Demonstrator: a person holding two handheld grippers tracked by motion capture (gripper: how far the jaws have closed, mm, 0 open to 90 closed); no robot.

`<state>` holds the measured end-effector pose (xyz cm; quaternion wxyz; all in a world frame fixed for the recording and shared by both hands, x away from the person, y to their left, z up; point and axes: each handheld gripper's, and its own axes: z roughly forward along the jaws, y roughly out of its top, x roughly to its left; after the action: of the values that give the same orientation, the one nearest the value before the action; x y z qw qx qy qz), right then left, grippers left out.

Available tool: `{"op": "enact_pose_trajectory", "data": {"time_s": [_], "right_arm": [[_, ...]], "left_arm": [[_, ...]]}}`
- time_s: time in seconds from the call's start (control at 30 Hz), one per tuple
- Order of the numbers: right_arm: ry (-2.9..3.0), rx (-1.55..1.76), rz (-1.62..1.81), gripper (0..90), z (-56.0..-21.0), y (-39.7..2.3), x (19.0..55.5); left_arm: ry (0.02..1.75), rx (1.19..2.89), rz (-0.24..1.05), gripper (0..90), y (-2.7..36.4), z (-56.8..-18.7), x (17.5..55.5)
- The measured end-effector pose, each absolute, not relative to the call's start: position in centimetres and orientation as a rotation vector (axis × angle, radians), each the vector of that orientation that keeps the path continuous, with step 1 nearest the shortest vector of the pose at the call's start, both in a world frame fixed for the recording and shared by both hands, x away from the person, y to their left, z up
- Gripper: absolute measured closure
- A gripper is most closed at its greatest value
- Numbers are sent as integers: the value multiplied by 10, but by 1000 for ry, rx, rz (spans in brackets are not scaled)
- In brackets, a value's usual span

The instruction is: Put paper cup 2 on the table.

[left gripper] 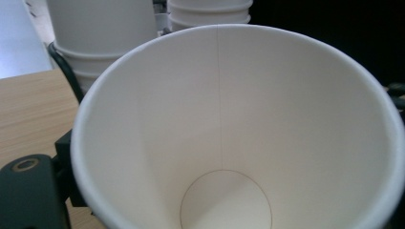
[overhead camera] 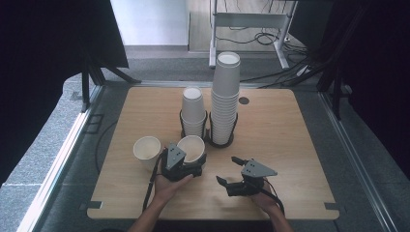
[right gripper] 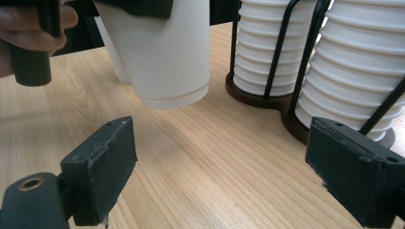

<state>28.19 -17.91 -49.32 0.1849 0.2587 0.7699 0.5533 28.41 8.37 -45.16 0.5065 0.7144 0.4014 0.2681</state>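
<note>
Wooden table, grey floor, left gripper gripping cup, right gripper wide, empty

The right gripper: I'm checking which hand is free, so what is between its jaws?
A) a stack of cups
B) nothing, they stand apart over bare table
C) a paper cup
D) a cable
B: in the right gripper view the right gripper has only the wooden table between its spread pads, while the left gripper holds the paper cup.

White paper cup, plain, at 12 o'clock of black left gripper. Second cup cream-white, at 9 o'clock. Cup stacks white, in black wire holder, dark brown base. Table light wood grain. Right gripper black, grey plate.
</note>
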Motion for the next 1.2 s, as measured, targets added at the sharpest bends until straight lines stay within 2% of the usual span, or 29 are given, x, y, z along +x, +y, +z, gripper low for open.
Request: {"op": "enact_pose_trajectory", "data": {"time_s": [0.33,1.2], "right_arm": [[2135,757,1568,133,-493,-183,283],[2152,761,1556,135,-496,-181,284]], "left_arm": [[1057,1762,727,116,84,-464,295],[1091,1853,882,107,73,-489,310]]}}
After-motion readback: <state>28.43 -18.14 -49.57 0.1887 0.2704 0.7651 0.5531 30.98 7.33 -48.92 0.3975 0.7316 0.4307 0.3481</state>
